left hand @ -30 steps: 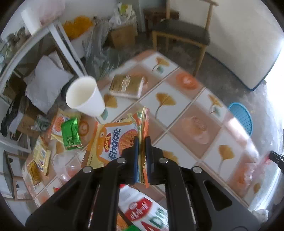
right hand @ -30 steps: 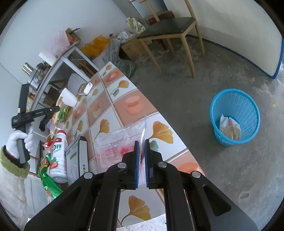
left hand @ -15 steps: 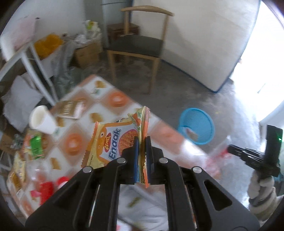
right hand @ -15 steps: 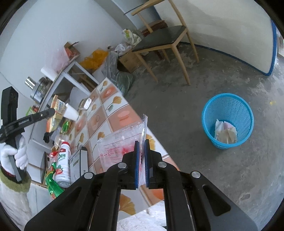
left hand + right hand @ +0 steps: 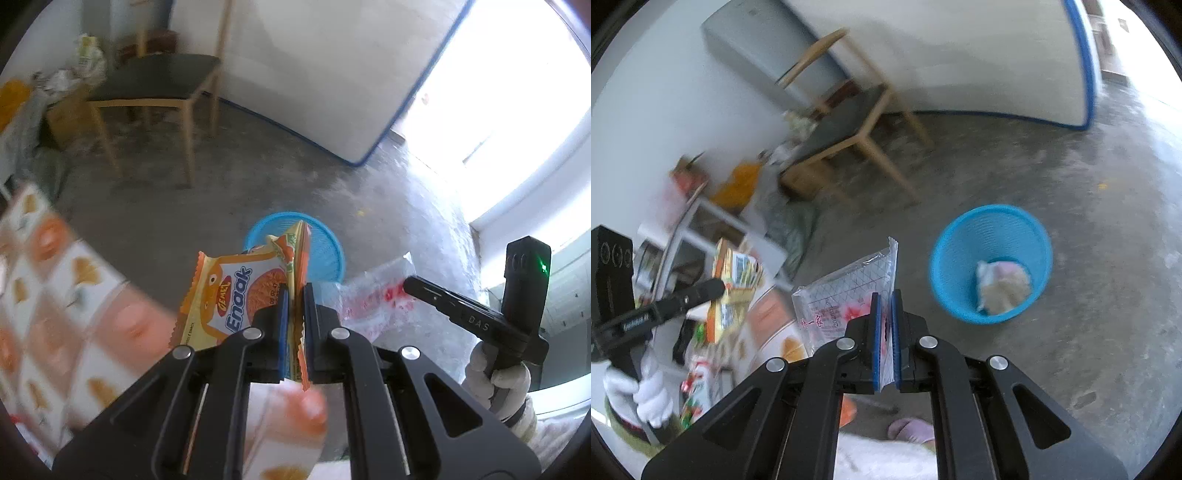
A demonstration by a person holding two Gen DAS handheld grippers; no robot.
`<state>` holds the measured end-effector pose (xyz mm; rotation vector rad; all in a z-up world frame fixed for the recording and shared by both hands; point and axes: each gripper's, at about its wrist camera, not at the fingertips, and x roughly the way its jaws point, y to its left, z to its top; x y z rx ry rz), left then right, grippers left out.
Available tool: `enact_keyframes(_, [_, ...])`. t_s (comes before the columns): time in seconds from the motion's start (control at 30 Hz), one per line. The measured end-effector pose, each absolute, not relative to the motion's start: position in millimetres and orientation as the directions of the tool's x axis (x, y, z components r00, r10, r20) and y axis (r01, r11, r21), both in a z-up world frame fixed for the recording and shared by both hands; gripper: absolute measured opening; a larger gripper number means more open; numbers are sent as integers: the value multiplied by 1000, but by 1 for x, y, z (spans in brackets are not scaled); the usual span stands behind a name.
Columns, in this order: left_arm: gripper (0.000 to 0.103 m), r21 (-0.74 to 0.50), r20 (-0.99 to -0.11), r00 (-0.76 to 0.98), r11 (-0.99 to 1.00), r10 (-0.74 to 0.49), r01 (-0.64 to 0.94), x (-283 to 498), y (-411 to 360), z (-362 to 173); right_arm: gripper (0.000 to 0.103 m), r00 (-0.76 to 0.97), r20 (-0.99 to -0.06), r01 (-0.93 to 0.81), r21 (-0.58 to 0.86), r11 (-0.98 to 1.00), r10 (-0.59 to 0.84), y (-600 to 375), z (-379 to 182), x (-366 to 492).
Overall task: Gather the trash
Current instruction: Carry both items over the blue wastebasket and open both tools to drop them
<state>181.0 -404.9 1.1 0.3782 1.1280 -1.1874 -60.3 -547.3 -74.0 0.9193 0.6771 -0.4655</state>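
Carrying step, as we judged it. Our left gripper was clamped on an orange Enaak snack wrapper, held in the air past the tabletop's edge with the blue bin showing behind it. Our right gripper was pinched on a clear plastic bag, beside the bin on the floor, not above it. Next move, we thought: bring each piece over the bin's rim, then release.

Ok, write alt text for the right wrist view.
The right gripper pinches a clear plastic wrapper above a concrete floor, near a blue basket already holding some trash. A wooden chair stands behind.
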Motion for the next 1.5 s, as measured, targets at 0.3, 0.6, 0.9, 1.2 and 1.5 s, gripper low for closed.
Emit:
enact_keyframes(0.3, [9, -406, -852, -204, 362, -483, 839, 159, -510, -78, 5, 578, -788, 793, 482, 373, -211, -625, -133, -74])
enact_keyframes(0.6, [32, -403, -864, -195, 403, -465, 822, 164, -563, -127, 10, 518, -827, 848, 465, 252, -217, -671, -197, -51])
enact_keyframes(0.9, [58, -432, -836, -167, 440, -523, 788, 172, -554, -126, 38, 520, -834, 853, 498, 156, -181, -681, -247, -54])
enact_keyframes(1.2, [58, -456, -791, -140, 421, -596, 784, 171, -515, -93, 38, 539, -819, 840, 505, 198, -199, -661, -223, -78])
enact_keyframes(1.5, [61, -431, -725, -21, 430, -688, 793, 163, -431, -14, 42, 598, -774, 777, 498, 385, -208, -613, -151, -85])
